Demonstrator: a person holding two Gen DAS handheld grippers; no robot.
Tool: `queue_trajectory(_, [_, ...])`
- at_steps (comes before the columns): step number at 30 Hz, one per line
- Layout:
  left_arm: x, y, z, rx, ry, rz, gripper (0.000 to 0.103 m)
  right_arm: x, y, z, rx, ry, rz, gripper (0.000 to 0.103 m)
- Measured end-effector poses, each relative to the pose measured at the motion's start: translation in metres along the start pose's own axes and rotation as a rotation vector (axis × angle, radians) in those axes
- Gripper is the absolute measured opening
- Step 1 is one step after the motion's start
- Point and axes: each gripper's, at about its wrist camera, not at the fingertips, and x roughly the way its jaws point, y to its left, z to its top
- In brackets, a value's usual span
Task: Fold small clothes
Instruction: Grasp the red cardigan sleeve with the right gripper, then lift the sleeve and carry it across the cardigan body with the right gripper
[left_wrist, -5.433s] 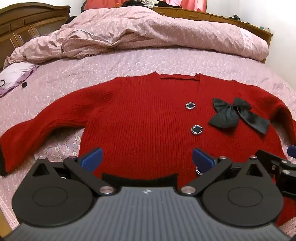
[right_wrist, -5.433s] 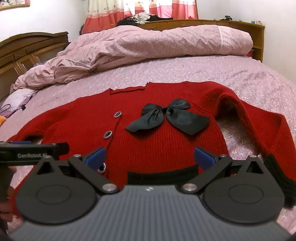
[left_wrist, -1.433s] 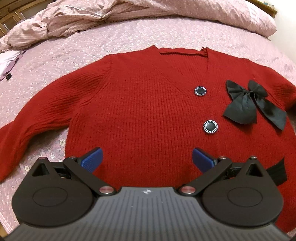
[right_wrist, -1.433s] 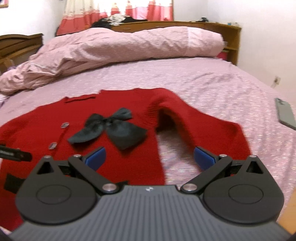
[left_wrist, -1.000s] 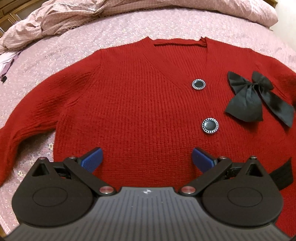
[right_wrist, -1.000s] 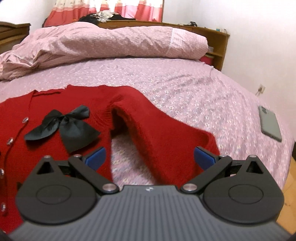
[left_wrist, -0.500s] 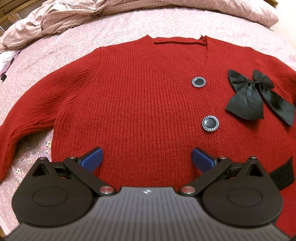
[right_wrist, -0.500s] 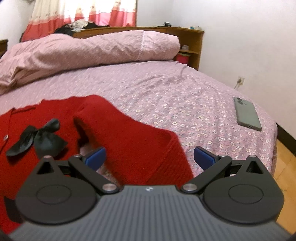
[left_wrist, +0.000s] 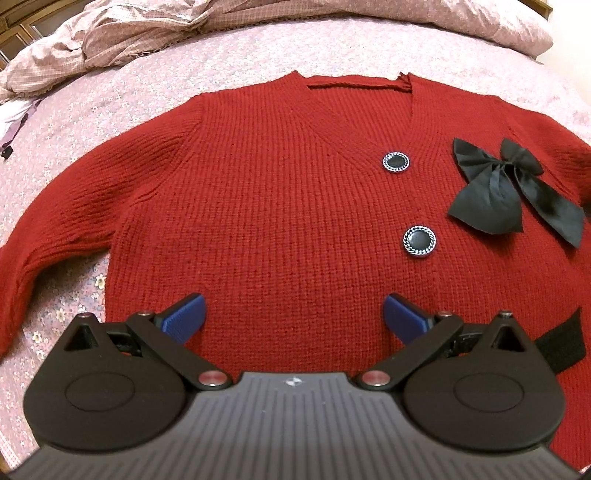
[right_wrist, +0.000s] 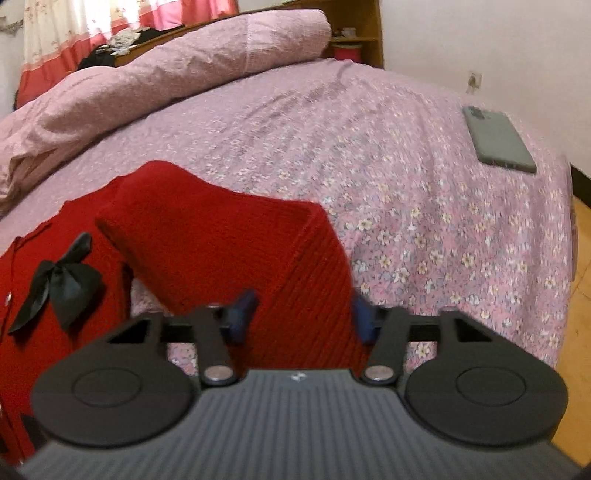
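A red knit cardigan (left_wrist: 280, 192) lies front up on the pink floral bed sheet (left_wrist: 122, 92), with round dark buttons (left_wrist: 419, 240) and a black bow (left_wrist: 506, 192). My left gripper (left_wrist: 293, 317) is open and empty above its lower front, near the black hem band (left_wrist: 561, 343). In the right wrist view the cardigan's sleeve (right_wrist: 236, 243) arches up off the sheet (right_wrist: 424, 229). My right gripper (right_wrist: 301, 314) has its blue pads half closed on either side of the sleeve's near end. The bow also shows in the right wrist view (right_wrist: 59, 280).
A rumpled pink duvet (left_wrist: 155, 33) lies along the far side of the bed, also in the right wrist view (right_wrist: 166, 81). A grey phone (right_wrist: 498, 140) lies near the bed's right edge. Wooden floor (right_wrist: 580, 295) shows beyond that edge.
My right gripper swung right from the cardigan's front to the sleeve end, and its fingers have narrowed around the sleeve. My left gripper stays open, shifted slightly over the front.
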Motion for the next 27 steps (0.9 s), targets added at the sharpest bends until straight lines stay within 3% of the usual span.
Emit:
queue_trajectory(1, [0.000,0.001,-0.001,-0.002,-0.001,0.002,0.103,-0.003,0.001,0.001,-0.018,-0.010,-0.001,0.028])
queue_trajectory(4, [-0.002,0.007,0.001,-0.019,-0.011,0.008,0.103,-0.013,0.002,0.005,-0.031,-0.037,0.017,0.024])
queue_trajectory(7, [-0.006,0.016,0.002,-0.042,-0.027,0.013,0.103,-0.031,0.007,0.013,-0.025,-0.089,0.068,0.023])
queue_trajectory(12, [-0.014,0.030,0.002,-0.079,-0.049,0.028,0.103,-0.060,0.028,0.034,-0.032,-0.175,0.224,0.023])
queue_trajectory(27, [-0.024,0.064,-0.008,-0.159,-0.071,0.049,0.103,-0.083,0.100,0.067,-0.043,-0.198,0.563,0.023])
